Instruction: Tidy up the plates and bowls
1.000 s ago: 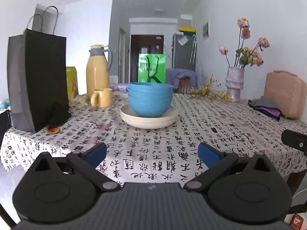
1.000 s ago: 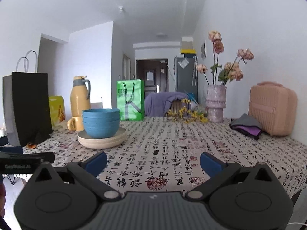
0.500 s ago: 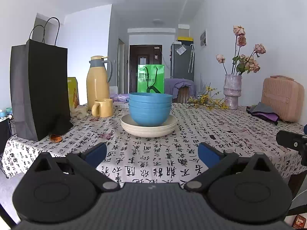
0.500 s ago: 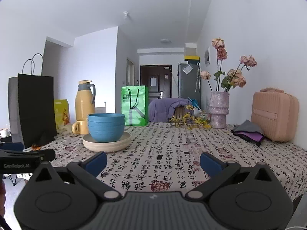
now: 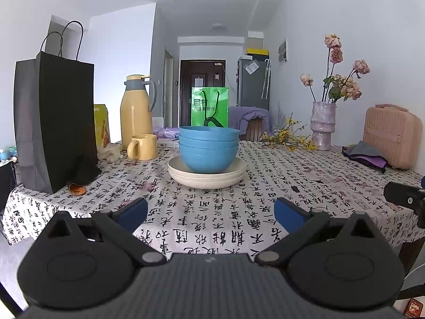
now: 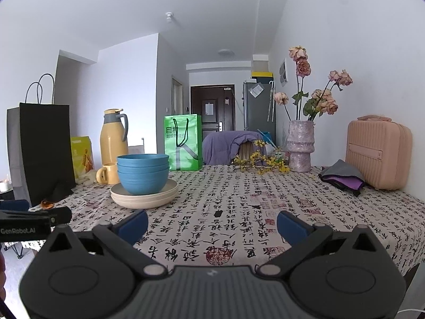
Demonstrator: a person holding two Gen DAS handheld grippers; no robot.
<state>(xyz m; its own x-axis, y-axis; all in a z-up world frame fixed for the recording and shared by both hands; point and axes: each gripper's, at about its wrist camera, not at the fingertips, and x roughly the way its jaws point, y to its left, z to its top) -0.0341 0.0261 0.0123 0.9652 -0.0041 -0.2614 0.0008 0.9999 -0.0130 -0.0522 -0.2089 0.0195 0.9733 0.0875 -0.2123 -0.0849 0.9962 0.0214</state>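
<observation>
A stack of blue bowls [image 5: 208, 150] sits on a stack of cream plates [image 5: 207, 176] in the middle of the table; the bowls [image 6: 143, 172] and plates [image 6: 144, 195] show at the left in the right wrist view. My left gripper [image 5: 211, 212] is open and empty, held near the table's front edge, well short of the stack. My right gripper [image 6: 212, 224] is open and empty, to the right of the stack and apart from it.
The table has a calligraphy-print cloth [image 5: 212, 212]. On it stand a black paper bag [image 5: 55, 122], a yellow thermos [image 5: 136, 117], a yellow mug [image 5: 142, 147], a green bag [image 5: 209, 106], a vase of dried flowers [image 5: 322, 126] and a pink case [image 5: 390, 135].
Both cameras have tilted upward, so the table and stack sit lower in the views. Both grippers stay open and empty.
</observation>
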